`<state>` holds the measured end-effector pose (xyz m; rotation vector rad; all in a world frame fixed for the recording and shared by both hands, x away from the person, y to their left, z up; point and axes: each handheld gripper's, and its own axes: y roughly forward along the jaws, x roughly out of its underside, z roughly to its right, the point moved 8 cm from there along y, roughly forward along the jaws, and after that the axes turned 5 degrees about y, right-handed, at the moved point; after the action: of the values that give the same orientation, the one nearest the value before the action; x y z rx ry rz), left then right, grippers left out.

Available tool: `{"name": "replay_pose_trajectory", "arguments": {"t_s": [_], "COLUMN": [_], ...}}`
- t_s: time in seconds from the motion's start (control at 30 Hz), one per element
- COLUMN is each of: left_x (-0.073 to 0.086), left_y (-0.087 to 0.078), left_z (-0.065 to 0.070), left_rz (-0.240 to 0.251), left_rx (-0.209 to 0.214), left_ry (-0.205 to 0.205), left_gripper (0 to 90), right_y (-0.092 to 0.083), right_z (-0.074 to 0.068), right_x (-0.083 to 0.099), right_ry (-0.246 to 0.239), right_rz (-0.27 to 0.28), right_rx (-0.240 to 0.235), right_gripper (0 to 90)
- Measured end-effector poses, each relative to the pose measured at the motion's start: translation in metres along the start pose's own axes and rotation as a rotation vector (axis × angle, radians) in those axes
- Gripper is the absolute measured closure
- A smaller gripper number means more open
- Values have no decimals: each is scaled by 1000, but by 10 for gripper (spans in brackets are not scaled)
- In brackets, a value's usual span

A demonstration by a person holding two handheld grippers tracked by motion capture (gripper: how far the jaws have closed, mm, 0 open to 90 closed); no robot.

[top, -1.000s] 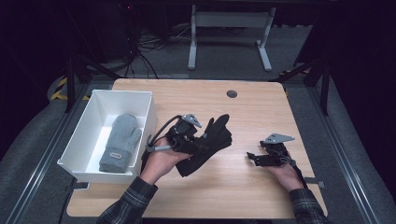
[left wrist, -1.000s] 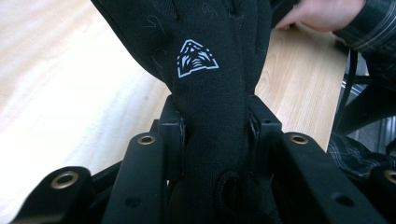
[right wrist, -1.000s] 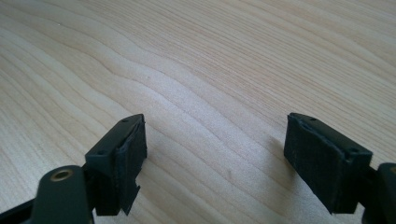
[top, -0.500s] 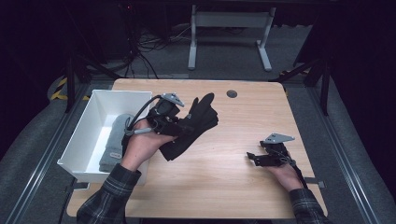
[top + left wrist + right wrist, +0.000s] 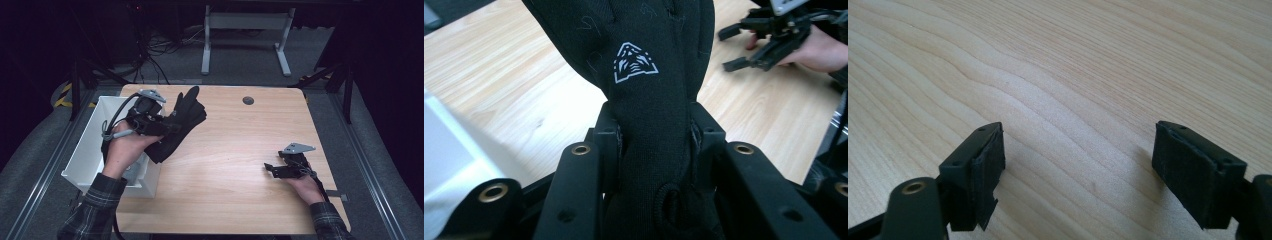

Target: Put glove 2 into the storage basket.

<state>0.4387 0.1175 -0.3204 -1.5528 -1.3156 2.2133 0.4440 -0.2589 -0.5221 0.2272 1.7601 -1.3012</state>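
A black glove [image 5: 181, 125] with a small white emblem [image 5: 634, 62] hangs in the air over the table's left side, beside the white bin [image 5: 87, 150]. My left gripper [image 5: 162, 127] is shut on it, its jaws pinching the glove near the cuff [image 5: 655, 150]. A grey glove [image 5: 132, 170] lies in the bin, mostly hidden by the hand. My right gripper [image 5: 270, 168] rests low at the table's right side, open, with bare wood between its pads [image 5: 985, 160].
The wooden table [image 5: 235, 150] has a round cable hole [image 5: 248, 100] near its far edge. The white bin stands at the left edge. Metal stand legs [image 5: 245, 30] and cables lie on the floor beyond the table.
My left gripper has carried the black glove up and to the left, from mid-table to beside the bin. The right gripper has kept still.
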Motion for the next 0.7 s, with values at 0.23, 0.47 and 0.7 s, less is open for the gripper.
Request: {"name": "replay_pose_trajectory", "arguments": {"t_s": [0.23,0.47,0.7], "left_x": [17,49,75], "left_y": [-26,-38,-40], "left_z": [-25,-54,-74], "left_rz": [30,6,-10], "left_rx": [-62,-141,-205], "left_ry": [-70,-139,-216], "left_gripper": [663,663,663], "right_y": [0,0,0], "right_z": [0,0,0], "right_x": [0,0,0], "right_ry": [1,2,2], "right_rz": [0,0,0], "right_rx": [0,1,1], "right_gripper": [216,216,215]}}
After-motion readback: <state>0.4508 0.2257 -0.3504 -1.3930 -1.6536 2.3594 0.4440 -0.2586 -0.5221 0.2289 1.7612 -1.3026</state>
